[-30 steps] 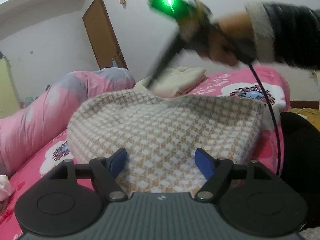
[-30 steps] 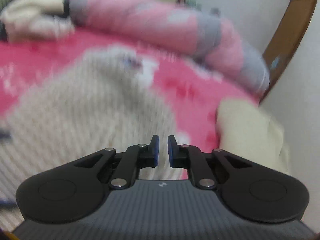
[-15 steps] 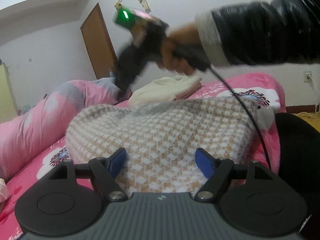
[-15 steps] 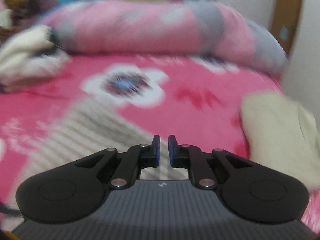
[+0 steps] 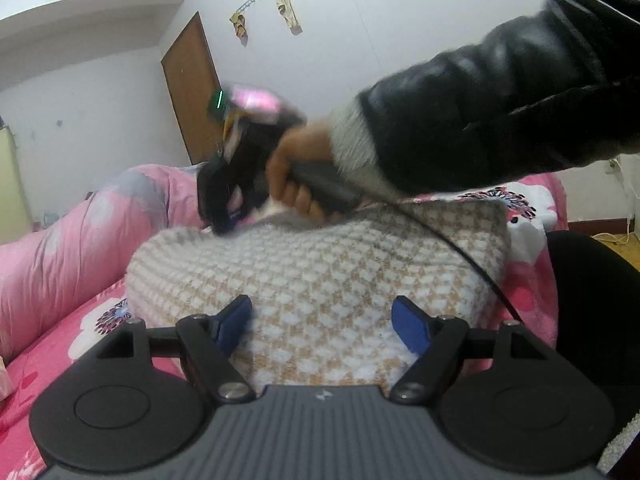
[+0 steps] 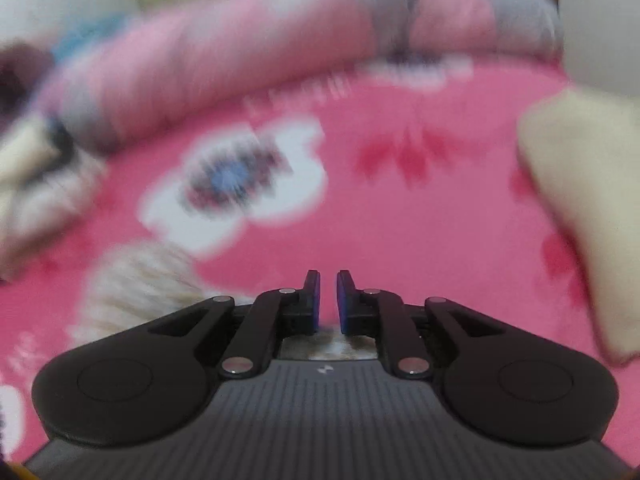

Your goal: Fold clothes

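Observation:
A beige-and-white houndstooth knit garment (image 5: pixel 320 272) lies folded on the pink floral bed (image 5: pixel 100 328). My left gripper (image 5: pixel 324 322) hovers at its near edge, jaws wide, and the knit runs under and between its blue pads (image 5: pixel 236 322) without being pinched. A hand in a black sleeve (image 5: pixel 500 120) holds my right gripper (image 5: pixel 223 220) at the garment's far left edge, pointing down. In the blurred right wrist view the right gripper (image 6: pixel 328 300) is shut with nothing gripped; knit fabric (image 6: pixel 140 280) shows below and to its left.
A rolled pink quilt (image 5: pixel 60 248) lies along the bed's left side, seen also as the quilt (image 6: pixel 280 40). A folded cream garment (image 6: pixel 580 220) sits to the right, more clothes (image 6: pixel 32 168) to the left. A black cable (image 5: pixel 460 252) crosses the knit. A brown door (image 5: pixel 192 88) is behind.
The right hand swept its shut gripper leftwards and down, from above the garment's far side to its far left edge, rolling the wrist. The left gripper kept still and open.

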Available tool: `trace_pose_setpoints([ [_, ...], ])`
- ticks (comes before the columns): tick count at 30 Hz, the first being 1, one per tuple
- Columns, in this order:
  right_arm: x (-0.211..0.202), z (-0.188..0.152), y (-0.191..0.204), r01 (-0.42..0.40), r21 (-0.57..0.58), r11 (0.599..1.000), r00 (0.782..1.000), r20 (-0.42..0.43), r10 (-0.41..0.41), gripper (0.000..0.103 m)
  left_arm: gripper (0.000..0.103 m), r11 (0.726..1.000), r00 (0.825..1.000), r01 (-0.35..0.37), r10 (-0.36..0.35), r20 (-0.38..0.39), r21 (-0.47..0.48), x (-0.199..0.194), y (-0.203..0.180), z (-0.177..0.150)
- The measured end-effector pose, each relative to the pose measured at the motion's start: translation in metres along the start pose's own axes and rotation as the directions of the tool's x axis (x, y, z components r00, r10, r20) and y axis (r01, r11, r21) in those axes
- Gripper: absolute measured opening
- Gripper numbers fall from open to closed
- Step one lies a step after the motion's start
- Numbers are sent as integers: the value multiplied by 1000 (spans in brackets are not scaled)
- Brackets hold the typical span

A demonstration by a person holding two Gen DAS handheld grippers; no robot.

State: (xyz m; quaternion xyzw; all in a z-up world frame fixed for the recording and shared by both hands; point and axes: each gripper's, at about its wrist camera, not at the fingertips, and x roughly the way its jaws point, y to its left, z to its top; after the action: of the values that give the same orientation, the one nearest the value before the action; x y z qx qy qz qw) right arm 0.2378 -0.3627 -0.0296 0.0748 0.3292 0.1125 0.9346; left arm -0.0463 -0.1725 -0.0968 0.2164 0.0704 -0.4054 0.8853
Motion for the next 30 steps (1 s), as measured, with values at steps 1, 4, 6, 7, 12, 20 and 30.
trace_pose_setpoints([
  [1, -17, 3, 5, -32, -21, 999, 998, 53, 33, 9, 78, 1000, 1000, 0, 0, 2, 2, 1, -1, 0],
  [4, -37, 6, 37, -153, -175, 973, 985, 47, 163, 9, 78, 1000, 1000, 2, -2, 3, 3, 3, -2, -1],
  [6, -29, 3, 59, -207, -270, 940, 978, -24, 209, 10, 78, 1000, 1000, -3, 3, -3, 0, 4, -1, -1],
  [7, -10, -5, 62, -158, -274, 949, 987, -43, 152, 10, 78, 1000, 1000, -6, 6, -8, -5, 4, 0, 0],
  [12, 52, -24, 60, -31, -208, 978, 991, -133, 3, 11, 78, 1000, 1000, -12, 12, -14, 3, 5, -1, 0],
  [20, -36, 10, 73, -84, -198, 977, 983, 147, 114, 12, 78, 1000, 1000, -16, 16, -7, 18, 7, -3, -3],
  [30, 23, -37, 68, -40, -222, 974, 998, -63, 26, 9, 79, 999, 999, -32, 33, -18, 25, 10, -7, -5],
])
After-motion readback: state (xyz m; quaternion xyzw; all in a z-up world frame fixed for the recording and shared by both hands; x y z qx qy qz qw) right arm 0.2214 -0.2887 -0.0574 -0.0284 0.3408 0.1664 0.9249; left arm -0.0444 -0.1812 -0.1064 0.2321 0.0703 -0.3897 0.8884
